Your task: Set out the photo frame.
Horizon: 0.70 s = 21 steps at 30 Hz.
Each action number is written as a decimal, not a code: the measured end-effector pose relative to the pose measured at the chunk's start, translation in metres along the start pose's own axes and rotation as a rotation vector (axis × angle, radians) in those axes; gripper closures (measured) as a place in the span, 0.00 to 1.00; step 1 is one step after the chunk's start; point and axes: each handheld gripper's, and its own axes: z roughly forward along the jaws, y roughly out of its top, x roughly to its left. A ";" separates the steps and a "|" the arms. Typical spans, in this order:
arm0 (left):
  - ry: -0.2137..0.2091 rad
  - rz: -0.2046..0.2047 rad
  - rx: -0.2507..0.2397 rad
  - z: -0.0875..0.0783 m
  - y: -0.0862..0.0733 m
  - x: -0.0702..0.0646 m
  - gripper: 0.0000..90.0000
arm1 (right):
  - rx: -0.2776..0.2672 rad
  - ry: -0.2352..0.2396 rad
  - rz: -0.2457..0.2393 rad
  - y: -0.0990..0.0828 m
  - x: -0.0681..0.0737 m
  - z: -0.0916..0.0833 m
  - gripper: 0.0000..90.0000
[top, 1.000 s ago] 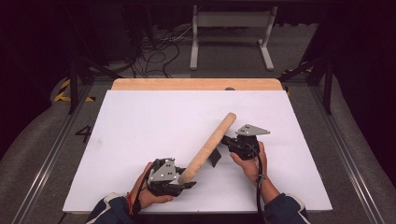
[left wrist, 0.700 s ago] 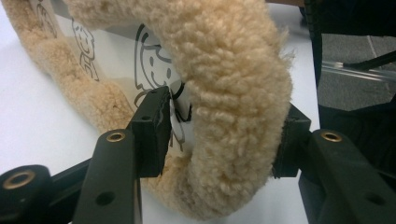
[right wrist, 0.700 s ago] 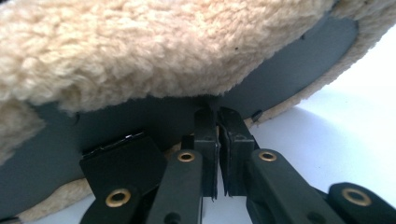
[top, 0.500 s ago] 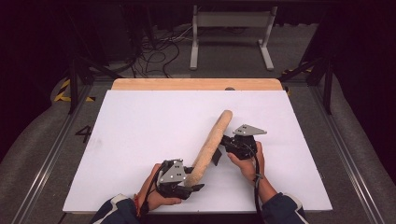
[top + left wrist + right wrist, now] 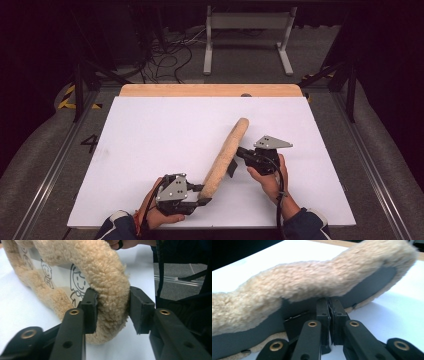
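L tool (image 5: pixel 112 310) jaws have just been closing, and they now pinch the near end of the fleecy pad (image 5: pixel 225 152), prob. a shoe insole. In the left gripper view both black pads dent the pile, so that's a real grip, not a hover. R tool (image 5: pixel 234 162) is clenched tight on the pad's thin right edge about halfway along. In the right gripper view the jaws sit almost flush together on the grey underside's rim. Pad and both hands sit much as they did a sec ago. Only the L grip has firmed up.

What it means: pad is now held at two spots, so I'd judge it ready to be lifted, turned or flexed w/o slipping.

Where: pad is over the middle-near part of the white worktop (image 5: pixel 150 135), running from near-left up to far-right. It stands on its edge between the tools, far tip raised.

Materials: tan curly fleece, thick and soft, squashes under the jaws. The backing is flat, smooth dark grey and looks stiff-ish. Long rounded shape w/ a wavy outline. Left gripper view also shows a pale face w/ line-drawn cartoon figures inside the fleece border. Worktop is matte white w/ a wood strip at the far edge.
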 end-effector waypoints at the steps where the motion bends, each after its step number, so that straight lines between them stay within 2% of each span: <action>1: -0.007 0.000 0.000 0.001 0.001 0.000 0.70 | 0.005 0.002 -0.005 -0.001 0.001 0.001 0.98; 5: -0.020 0.005 -0.001 0.007 0.003 -0.003 0.71 | 0.015 -0.005 -0.005 -0.001 0.003 0.007 0.98; 9: -0.024 0.012 -0.004 0.014 0.006 -0.005 0.71 | -0.006 -0.027 0.011 0.000 0.000 0.010 0.98; 15: -0.034 0.006 -0.008 0.023 0.009 -0.008 0.70 | 0.012 -0.021 0.004 0.000 -0.001 0.015 0.96; 19: -0.028 0.012 -0.008 0.024 0.010 -0.008 0.69 | 0.026 -0.022 -0.009 0.000 -0.002 0.012 0.92; 21: -0.027 0.017 -0.008 0.024 0.010 -0.008 0.69 | 0.026 -0.046 0.000 0.001 -0.006 0.003 0.91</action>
